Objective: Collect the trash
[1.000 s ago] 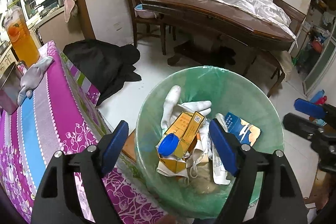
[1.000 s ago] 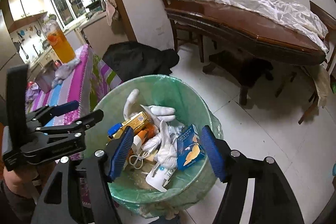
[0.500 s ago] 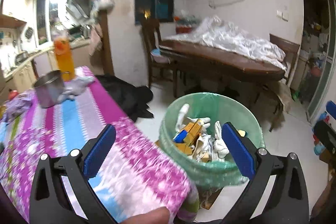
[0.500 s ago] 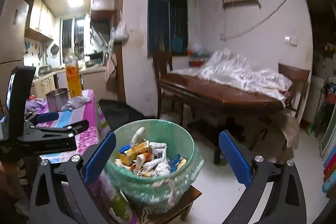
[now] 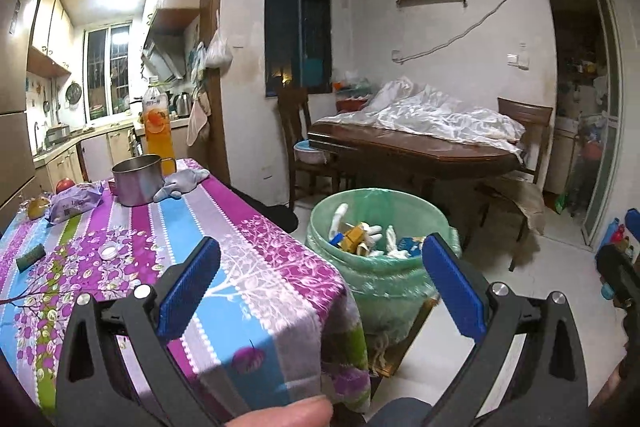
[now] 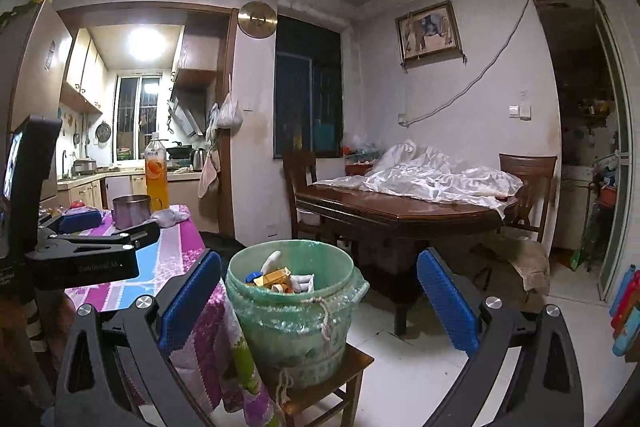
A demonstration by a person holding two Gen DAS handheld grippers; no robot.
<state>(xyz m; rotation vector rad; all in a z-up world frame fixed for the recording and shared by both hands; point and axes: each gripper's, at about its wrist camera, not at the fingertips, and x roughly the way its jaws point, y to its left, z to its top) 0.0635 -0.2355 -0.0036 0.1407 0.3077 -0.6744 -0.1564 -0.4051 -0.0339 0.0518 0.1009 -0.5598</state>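
Note:
A green-lined trash bin [image 5: 380,267] [image 6: 294,311] stands on a low wooden stool [image 6: 320,383] beside the table. It holds white gloves, a yellow carton and a blue box. My left gripper [image 5: 320,287] is open and empty, above the corner of the purple striped tablecloth [image 5: 132,267]. My right gripper [image 6: 320,303] is open and empty, facing the bin from further back. On the table lie a small white cap [image 5: 108,250], a dark green roll [image 5: 30,257] and a purple snack packet [image 5: 74,205].
A steel pot [image 5: 138,179], an orange drink bottle [image 5: 158,125], a grey cloth [image 5: 182,183] and fruit stand at the table's far end. A dark wooden dining table [image 6: 400,211] with white sheeting and chairs stands behind the bin. The left gripper shows in the right wrist view [image 6: 92,247].
Both grippers have pulled up and back from over the bin, tilting from looking down into it to looking level across the room. Both stay open.

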